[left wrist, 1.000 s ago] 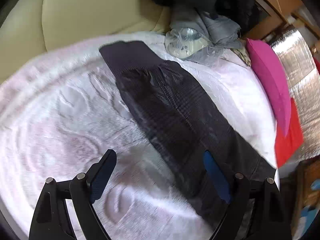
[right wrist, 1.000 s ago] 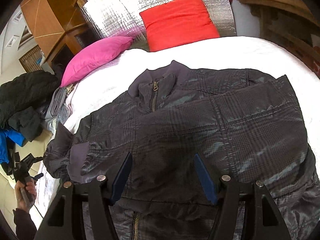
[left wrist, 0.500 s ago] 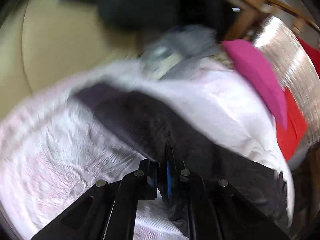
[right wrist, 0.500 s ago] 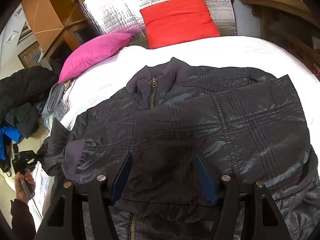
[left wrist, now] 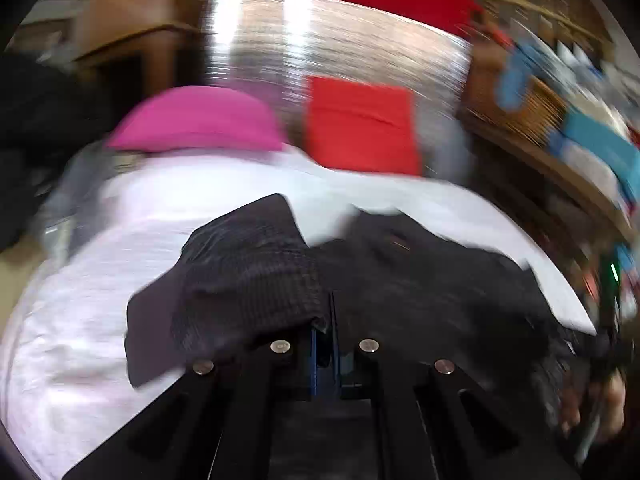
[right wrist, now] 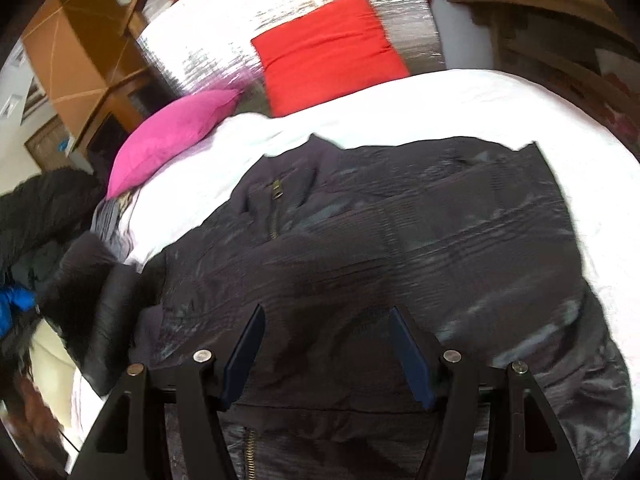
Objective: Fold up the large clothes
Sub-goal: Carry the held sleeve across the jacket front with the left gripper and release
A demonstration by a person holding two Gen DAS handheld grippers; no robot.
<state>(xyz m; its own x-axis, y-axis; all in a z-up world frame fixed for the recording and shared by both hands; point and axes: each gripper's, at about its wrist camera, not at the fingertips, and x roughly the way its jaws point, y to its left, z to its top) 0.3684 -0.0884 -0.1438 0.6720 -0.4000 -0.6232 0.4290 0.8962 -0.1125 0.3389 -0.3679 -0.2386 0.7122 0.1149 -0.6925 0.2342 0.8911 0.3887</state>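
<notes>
Left tongs (left wrist: 326, 344) clamped on the sleeve (left wrist: 248, 276), draped just ahead. Right tongs (right wrist: 326, 354) gape empty above the jacket (right wrist: 400, 248) on the bed (right wrist: 460, 108). It looks soft, slick, puffy; cuffs and hem should grip best.

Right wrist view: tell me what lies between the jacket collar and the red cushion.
Only bare white bedcover separates the jacket collar from the red cushion, shown in the right wrist view.

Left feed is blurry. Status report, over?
Left claw shut on jacket sleeve. Right claw open over jacket on bed. Nothing in the way.
</notes>
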